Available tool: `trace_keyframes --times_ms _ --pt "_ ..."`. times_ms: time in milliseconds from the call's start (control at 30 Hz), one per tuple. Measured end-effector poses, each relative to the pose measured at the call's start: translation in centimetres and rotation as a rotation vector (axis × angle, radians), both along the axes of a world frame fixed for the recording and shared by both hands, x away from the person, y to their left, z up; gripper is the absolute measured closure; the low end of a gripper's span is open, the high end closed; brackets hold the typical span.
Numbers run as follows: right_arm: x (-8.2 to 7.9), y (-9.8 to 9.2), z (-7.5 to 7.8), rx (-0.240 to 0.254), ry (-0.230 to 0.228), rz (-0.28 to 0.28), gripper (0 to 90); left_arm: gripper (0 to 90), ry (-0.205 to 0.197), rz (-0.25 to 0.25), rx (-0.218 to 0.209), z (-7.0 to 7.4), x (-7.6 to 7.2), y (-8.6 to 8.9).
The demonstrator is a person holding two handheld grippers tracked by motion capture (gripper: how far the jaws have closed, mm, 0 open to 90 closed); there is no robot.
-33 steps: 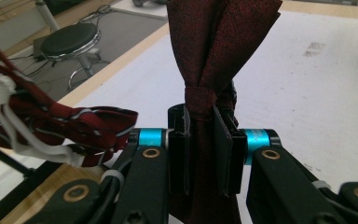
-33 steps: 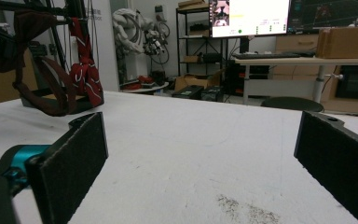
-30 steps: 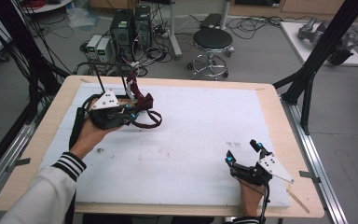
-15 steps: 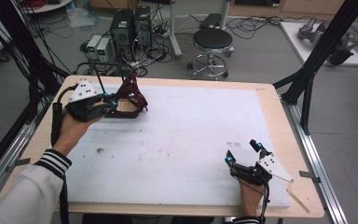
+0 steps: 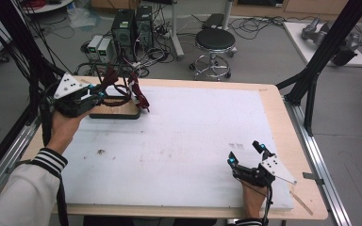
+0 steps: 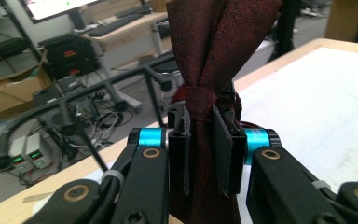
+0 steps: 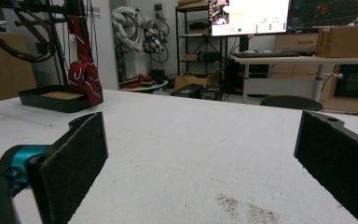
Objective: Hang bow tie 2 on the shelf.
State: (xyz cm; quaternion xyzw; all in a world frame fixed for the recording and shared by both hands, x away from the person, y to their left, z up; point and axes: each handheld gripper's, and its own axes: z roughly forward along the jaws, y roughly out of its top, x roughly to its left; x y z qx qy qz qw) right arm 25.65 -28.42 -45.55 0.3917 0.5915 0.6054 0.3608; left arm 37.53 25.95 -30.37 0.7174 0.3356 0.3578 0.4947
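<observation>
The left claw (image 5: pixel 104 89) is clamped on a dark red patterned fabric necktie (image 5: pixel 136 92), with its pads pressing a bunched, knotted part of the cloth. In the left gripper view the necktie (image 6: pixel 214 56) rises between the two black jaws and fans out above them, and more of it hangs below the pads. From the high view the left claw is held up at the far left corner of the bench (image 5: pixel 283 117), just over a shallow black tray with a wooden floor (image 5: pixel 115 110). Loops of the necktie droop from the claw, and the lowest part hangs at the right end of the tray; whether the cloth touches the tray I cannot tell. The tray rests on the white foam sheet (image 5: pixel 193 141) that covers most of the bench.

The right claw (image 5: pixel 246 154) rests low on the white sheet at the near right corner, well apart from the tray. Its jaws stand wide with nothing between them. In the right gripper view the necktie (image 7: pixel 86 70) hangs in the distance at the left, above the black tray (image 7: pixel 58 99).
</observation>
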Motion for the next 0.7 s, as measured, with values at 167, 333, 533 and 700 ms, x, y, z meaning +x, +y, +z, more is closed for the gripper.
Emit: trace_keyframes --times_ms 167,333,533,700 --pt "0.0 0.0 0.0 -0.002 0.0 0.0 1.8 77.1 -0.008 0.045 -0.027 0.1 0.4 0.5" --pt "0.0 0.0 0.0 0.001 0.002 0.0 1.7 77.1 -0.021 0.094 -0.052 0.2 0.9 0.9" --pt "0.0 0.0 0.0 0.004 0.004 -0.001 1.7 77.2 -0.028 0.153 -0.068 0.2 1.7 1.0" --pt "0.0 0.0 0.0 0.005 0.005 0.0 1.7 77.2 -0.03 0.185 -0.093 -0.1 2.2 0.9"
